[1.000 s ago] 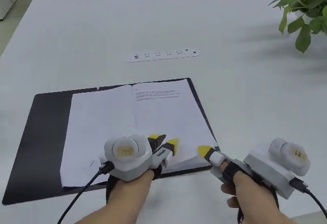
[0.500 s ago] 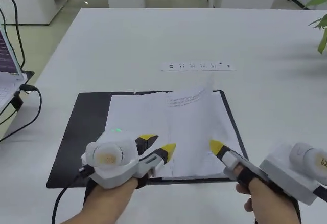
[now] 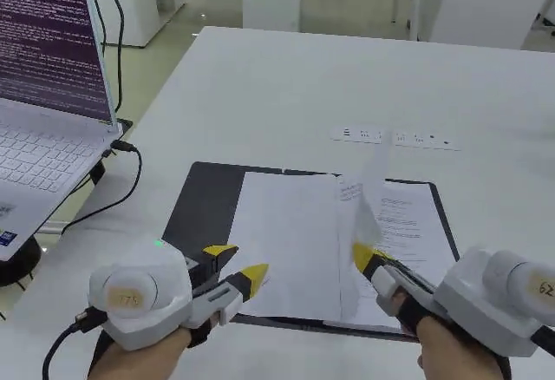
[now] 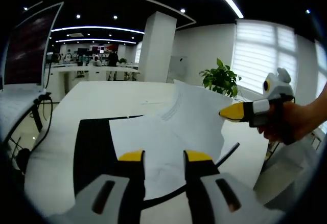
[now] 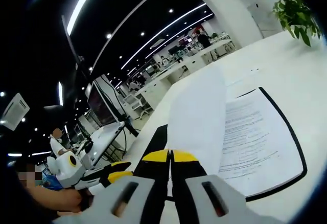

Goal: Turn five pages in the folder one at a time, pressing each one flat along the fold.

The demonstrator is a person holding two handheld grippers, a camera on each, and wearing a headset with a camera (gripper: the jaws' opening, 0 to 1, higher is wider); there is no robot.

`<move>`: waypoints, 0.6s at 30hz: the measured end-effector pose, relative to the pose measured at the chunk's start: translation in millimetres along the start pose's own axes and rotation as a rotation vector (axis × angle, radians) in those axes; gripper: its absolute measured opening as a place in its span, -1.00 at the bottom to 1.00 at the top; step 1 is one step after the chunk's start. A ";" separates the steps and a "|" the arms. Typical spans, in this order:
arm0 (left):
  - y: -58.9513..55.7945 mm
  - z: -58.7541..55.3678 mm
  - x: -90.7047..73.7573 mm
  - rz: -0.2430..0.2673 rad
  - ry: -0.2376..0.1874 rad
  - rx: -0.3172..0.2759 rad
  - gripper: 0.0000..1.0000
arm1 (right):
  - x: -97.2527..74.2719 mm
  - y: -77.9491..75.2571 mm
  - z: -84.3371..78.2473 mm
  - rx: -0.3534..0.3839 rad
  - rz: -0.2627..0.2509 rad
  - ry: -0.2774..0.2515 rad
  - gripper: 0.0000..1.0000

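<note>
Your right gripper now clamped on page, which has lifted off folder and stands upright over fold. Your left gripper has drifted left of fold along folder's near edge.

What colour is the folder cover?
Black; the folder shows best in the head view.

Laptop cut off left; page print seemingly too small to read.
</note>
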State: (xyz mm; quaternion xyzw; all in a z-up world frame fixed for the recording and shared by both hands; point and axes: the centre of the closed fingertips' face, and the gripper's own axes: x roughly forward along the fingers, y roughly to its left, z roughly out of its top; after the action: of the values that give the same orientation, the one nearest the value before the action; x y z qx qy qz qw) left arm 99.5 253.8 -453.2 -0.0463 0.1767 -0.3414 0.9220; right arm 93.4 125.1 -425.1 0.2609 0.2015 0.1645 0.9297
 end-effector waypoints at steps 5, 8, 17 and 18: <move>12.0 -2.0 -11.6 0.031 -0.005 -0.016 -0.44 | 16.3 13.5 -11.3 -0.045 0.018 0.043 -1.00; 16.9 -3.4 -17.2 0.045 -0.012 -0.029 -0.44 | 26.5 20.9 -21.5 -0.090 0.025 0.077 -1.00; 27.5 -9.4 -30.5 0.071 -0.015 -0.061 -0.45 | 52.5 32.8 -52.9 -0.171 0.031 0.177 -1.00; 28.8 -10.2 -31.5 0.074 -0.017 -0.064 -0.45 | 54.6 33.2 -55.7 -0.177 0.032 0.185 -1.00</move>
State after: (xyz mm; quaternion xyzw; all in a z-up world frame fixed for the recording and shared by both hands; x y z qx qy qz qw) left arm 91.3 296.5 -459.4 -0.0720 0.1815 -0.3009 0.9335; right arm 108.3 197.8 -466.2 0.1645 0.2667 0.2196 0.9239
